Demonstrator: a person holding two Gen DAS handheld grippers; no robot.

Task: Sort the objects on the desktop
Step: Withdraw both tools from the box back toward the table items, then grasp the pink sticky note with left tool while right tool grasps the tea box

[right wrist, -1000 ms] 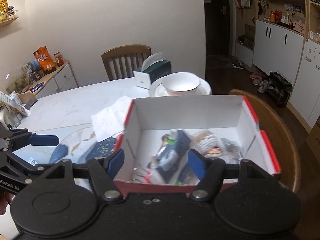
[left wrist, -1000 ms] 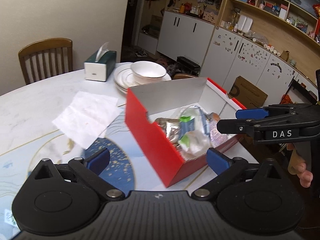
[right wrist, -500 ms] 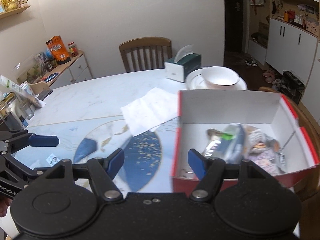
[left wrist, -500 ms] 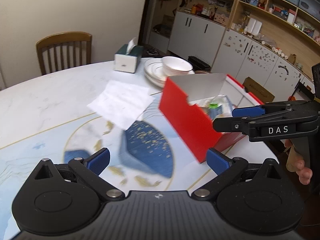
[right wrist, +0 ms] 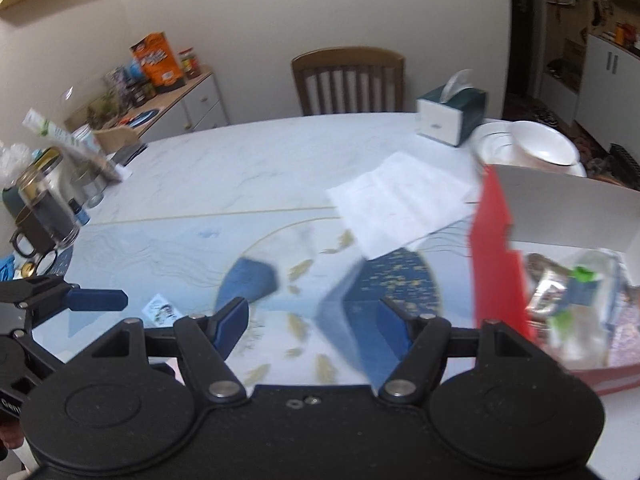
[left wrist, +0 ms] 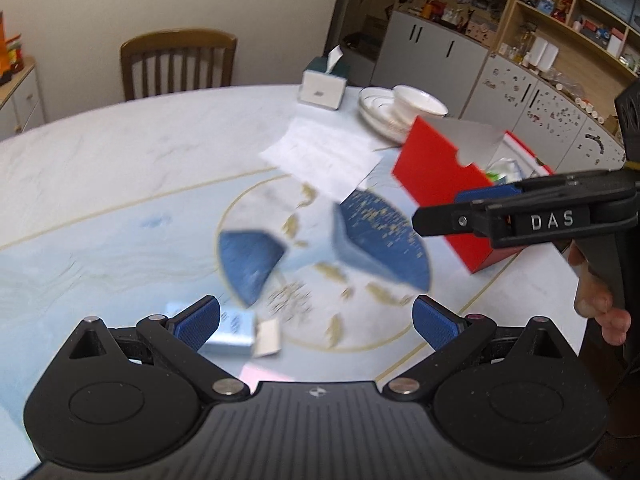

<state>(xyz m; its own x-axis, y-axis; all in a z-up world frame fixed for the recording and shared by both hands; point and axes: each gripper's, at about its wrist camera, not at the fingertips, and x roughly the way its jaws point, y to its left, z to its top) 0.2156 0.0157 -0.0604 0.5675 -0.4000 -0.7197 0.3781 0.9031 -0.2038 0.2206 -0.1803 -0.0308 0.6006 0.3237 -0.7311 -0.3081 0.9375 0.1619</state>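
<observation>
Red cardboard box (right wrist: 496, 248), open-topped, white inside, glossy red outer walls, one long wall with a notched cut-out in its upper edge. It stands at the right side of the round marble-patterned surface (right wrist: 248, 168), near the rim. Inside lies a loose heap of crinkled foil and clear plastic packets (right wrist: 568, 292), some with green print; blurred, so no single item can be told apart.

Small flat silver-blue packet (left wrist: 230, 330) lies on the surface just beside the left gripper's (left wrist: 316, 322) left fingertip, a small white card (left wrist: 267, 338) touching its right edge. Both blurred. The right wrist view shows a small printed sticker-like card (right wrist: 162, 310) on the surface near the same spot.

Left gripper: blue ribbed pads spread wide, nothing between them, hovering above the surface.
Right gripper (right wrist: 314, 322): jaws wide apart, empty, over the dark blue, gold-flecked inlay (right wrist: 392, 280) in the middle of the surface. A hand (left wrist: 596, 296) grips its black handle.

Behind the box: thin white creased paper sheet (right wrist: 400, 200) lying flat, its corner reaching the box; stack of white gold-rimmed porcelain plates (left wrist: 378, 114) with a bowl on top; green-and-white tissue box (right wrist: 450, 118) with a tissue sticking up.
</observation>
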